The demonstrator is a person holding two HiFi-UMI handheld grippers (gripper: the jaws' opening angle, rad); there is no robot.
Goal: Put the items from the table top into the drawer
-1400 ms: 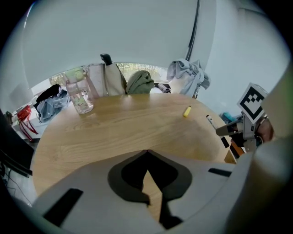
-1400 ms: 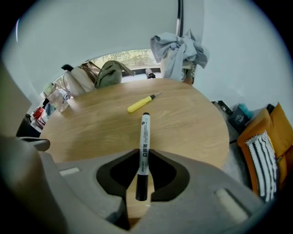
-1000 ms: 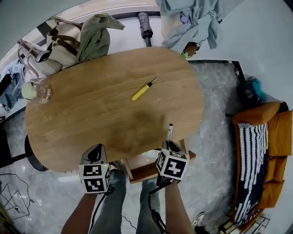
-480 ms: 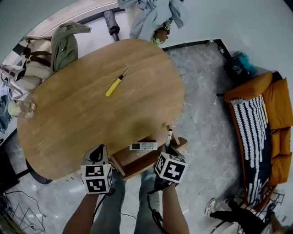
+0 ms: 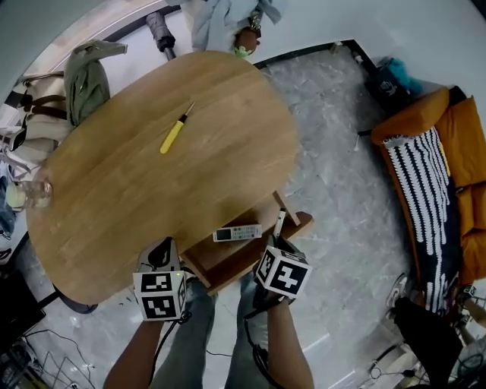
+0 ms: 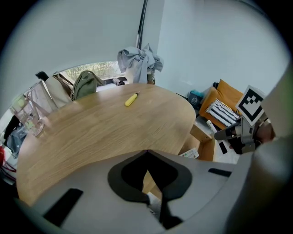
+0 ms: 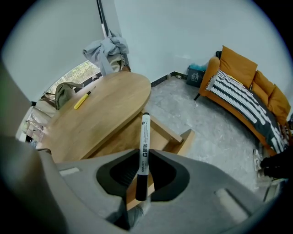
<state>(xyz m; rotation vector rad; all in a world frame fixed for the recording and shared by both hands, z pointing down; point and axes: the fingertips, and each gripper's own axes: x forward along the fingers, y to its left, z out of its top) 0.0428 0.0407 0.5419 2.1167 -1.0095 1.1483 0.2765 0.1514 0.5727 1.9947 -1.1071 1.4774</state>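
Both grippers have backed off the table (image 5: pixel 152 190) edge since a second ago, and more of the open drawer (image 5: pixel 228 262) now shows below the tabletop. The remote (image 5: pixel 237 232) lying inside it was mostly hidden before. The marker (image 5: pixel 280 222) was over the table's near edge then; it now sits over the drawer's right-hand side rail.

Status:

Right gripper (image 5: pixel 278 241) is clamped on the marker. The black end sits back between the pads and the white barrel sticks out ahead, pointing away from the person. The tool is angled steeply down. The right gripper view agrees: the marker (image 7: pixel 144 146) is pinched in the jaws with the drawer's wood (image 7: pixel 167 132) right behind it.

Left gripper (image 5: pixel 158 254) has its jaws closed together with nothing in them. It sits at the near table edge, to the left of the drawer. Its own view shows the tips meeting over the tabletop.

Still on the table:
- The yellow pen (image 5: pixel 175 131) lies flat on the far half, well apart from both grippers.
- A glass jar (image 5: pixel 34 191) stands at the left edge.

The remote lies flat in the drawer, near the back – just under the tabletop's edge.

Around the table: bags (image 5: pixel 45 121) past the far-left edge, clothes (image 5: pixel 220 19) hanging at the far end, and an orange sofa (image 5: pixel 463 152) with a striped throw off to the right.
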